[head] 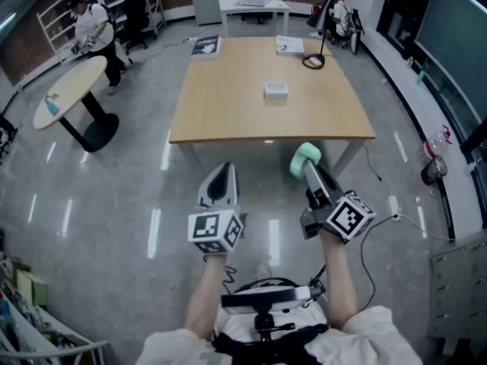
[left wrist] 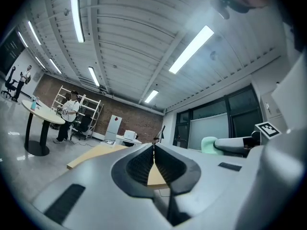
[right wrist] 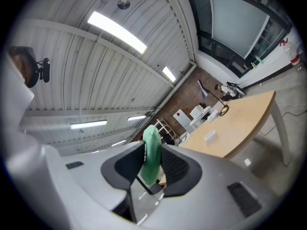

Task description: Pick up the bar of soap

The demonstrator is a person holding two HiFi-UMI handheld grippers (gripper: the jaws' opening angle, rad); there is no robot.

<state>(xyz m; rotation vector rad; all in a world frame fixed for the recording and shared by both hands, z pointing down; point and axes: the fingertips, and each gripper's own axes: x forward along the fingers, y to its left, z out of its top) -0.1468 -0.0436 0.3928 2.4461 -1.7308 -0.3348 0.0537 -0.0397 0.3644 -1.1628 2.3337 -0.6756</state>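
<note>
A pale green bar of soap is clamped on edge between the jaws of my right gripper, which is held over the floor just short of the wooden table. In the right gripper view the soap fills the gap between the dark pads and stands up above them. My left gripper is level beside it, its jaws shut together with nothing in them; their tips meet in the left gripper view. That view also shows the soap at the right.
A small white box lies mid-table, with booklets and a black desk lamp at the far edge. A round table and a person are at far left. Cabinets and a bin line the right wall.
</note>
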